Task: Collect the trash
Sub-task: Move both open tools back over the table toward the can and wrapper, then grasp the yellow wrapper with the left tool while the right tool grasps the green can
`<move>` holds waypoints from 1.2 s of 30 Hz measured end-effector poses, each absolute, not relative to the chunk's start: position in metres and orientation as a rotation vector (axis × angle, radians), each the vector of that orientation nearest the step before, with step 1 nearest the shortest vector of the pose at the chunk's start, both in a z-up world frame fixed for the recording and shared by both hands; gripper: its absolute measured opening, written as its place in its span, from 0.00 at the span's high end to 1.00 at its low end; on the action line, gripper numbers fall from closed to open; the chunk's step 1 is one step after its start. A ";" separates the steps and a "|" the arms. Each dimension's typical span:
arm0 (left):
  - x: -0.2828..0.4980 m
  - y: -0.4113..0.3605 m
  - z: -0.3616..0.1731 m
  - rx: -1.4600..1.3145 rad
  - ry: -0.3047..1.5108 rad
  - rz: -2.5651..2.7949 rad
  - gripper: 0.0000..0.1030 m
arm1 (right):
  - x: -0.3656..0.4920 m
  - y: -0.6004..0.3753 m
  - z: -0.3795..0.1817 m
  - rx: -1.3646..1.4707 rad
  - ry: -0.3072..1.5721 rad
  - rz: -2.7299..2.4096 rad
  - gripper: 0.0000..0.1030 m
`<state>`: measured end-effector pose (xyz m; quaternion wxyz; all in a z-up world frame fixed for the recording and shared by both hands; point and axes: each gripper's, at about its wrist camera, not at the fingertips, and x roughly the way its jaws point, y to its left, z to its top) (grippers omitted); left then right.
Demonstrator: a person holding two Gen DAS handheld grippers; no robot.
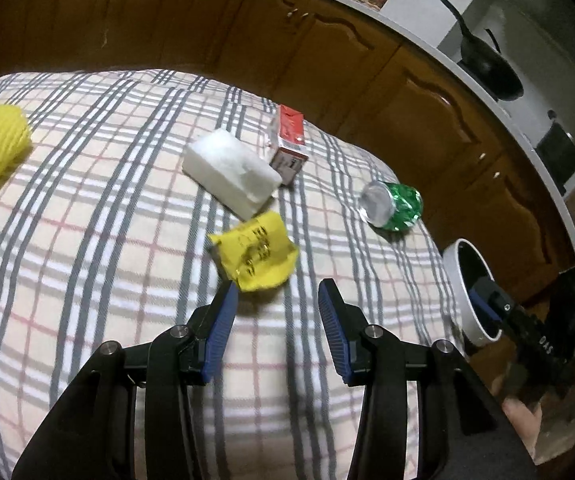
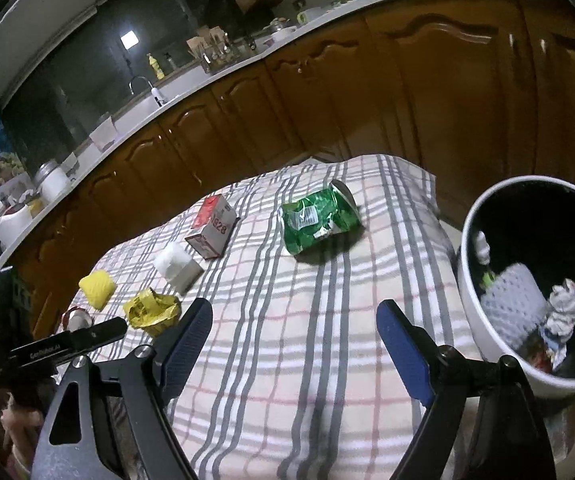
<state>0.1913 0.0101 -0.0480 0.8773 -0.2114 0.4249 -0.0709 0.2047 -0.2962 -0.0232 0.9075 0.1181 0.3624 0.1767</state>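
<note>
Yellow wrapper (image 1: 253,254) near worktop (image 1: 87,240) centre looks light, crinkly: pinch raised edge; both grippers' fingers (image 1: 223,320) released, empty.

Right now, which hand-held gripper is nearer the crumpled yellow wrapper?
Left. The left hand-held gripper hangs just short of the crumpled yellow wrapper, jaws open. The right hand-held gripper sits further off, by the bin.

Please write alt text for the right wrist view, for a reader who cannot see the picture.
The open, empty right gripper points over a plaid tablecloth with a crushed green can, a red and grey carton, a white foam block and a crumpled yellow wrapper. At right, a white bin holds trash.
</note>
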 end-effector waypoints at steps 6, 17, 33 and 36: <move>0.213 0.016 -0.058 -0.452 0.908 -0.135 0.59 | 0.229 -0.296 -0.027 0.234 0.756 0.356 0.17; 0.232 -0.012 -0.066 -0.372 0.918 -0.216 0.92 | 0.296 -0.301 -0.033 0.219 0.755 0.313 0.28; 0.220 -0.032 -0.042 -0.344 0.863 -0.283 0.97 | 0.300 -0.287 -0.036 0.102 0.761 0.297 0.85; 0.216 -0.039 -0.036 -0.339 0.852 -0.305 0.97 | 0.272 -0.295 -0.025 0.121 0.724 0.307 0.85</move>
